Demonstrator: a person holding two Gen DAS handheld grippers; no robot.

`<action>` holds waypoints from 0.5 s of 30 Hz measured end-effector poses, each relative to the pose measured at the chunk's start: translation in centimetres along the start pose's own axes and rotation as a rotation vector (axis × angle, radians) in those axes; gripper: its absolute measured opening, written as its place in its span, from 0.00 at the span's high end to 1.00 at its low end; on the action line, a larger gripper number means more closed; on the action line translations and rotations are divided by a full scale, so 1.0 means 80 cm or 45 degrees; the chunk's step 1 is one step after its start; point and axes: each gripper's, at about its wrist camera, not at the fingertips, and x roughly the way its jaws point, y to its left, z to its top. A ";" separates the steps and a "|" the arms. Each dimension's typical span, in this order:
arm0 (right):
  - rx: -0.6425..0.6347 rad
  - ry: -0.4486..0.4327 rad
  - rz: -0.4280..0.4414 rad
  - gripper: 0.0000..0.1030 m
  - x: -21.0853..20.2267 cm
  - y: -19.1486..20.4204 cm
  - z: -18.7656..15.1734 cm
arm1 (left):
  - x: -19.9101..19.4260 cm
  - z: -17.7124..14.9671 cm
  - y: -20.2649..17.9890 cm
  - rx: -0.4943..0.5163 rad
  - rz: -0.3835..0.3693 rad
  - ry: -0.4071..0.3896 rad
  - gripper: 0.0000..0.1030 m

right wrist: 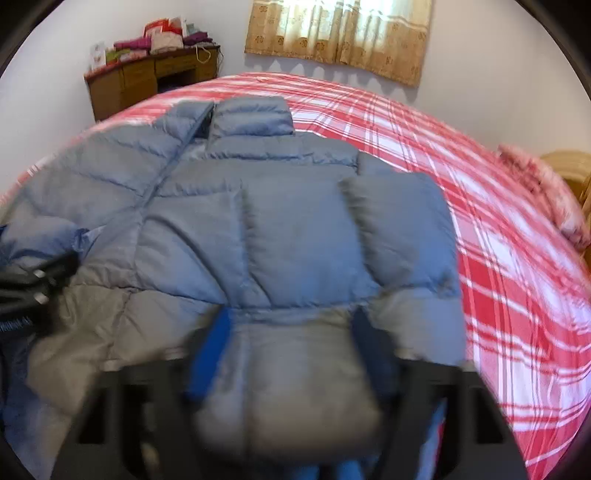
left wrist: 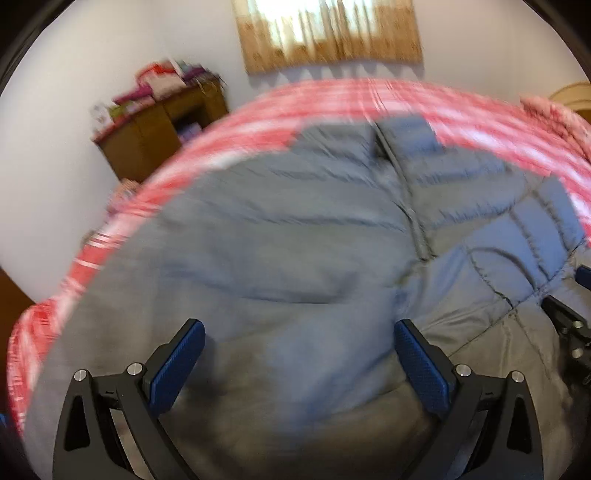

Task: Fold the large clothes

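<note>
A grey-blue puffer jacket [left wrist: 295, 240] lies spread on the bed, collar toward the far wall. In the right wrist view the jacket [right wrist: 295, 221] has its right sleeve [right wrist: 399, 229] folded in over the body. My left gripper [left wrist: 299, 325] hovers over the jacket's left half, its blue pads wide apart and open, gripping nothing. My right gripper [right wrist: 291, 343] is blurred at the near hem; a puffy fold of the hem bulges between its spread fingers, which stand open. Each gripper shows at the edge of the other's view: the left gripper [right wrist: 33, 284], the right gripper [left wrist: 569, 325].
The bed wears a red and white plaid sheet [right wrist: 498, 221], with a pink pillow [right wrist: 546, 192] by a wooden headboard [right wrist: 569, 162] on the right. A wooden desk [right wrist: 147, 81] piled with folded items stands against the far wall, beside a tan curtain [right wrist: 340, 33].
</note>
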 end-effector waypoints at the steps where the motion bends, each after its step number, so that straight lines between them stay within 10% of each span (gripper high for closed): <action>1: 0.008 -0.014 -0.002 0.22 -0.011 -0.002 -0.004 | -0.020 -0.004 0.023 -0.014 0.005 -0.043 0.01; 5: 0.021 -0.061 -0.027 0.13 -0.054 -0.002 -0.028 | -0.067 -0.030 0.119 -0.077 0.123 -0.100 0.01; 15: -0.026 -0.135 0.059 0.10 -0.091 0.044 -0.062 | -0.085 -0.162 0.336 -0.344 0.431 0.133 0.01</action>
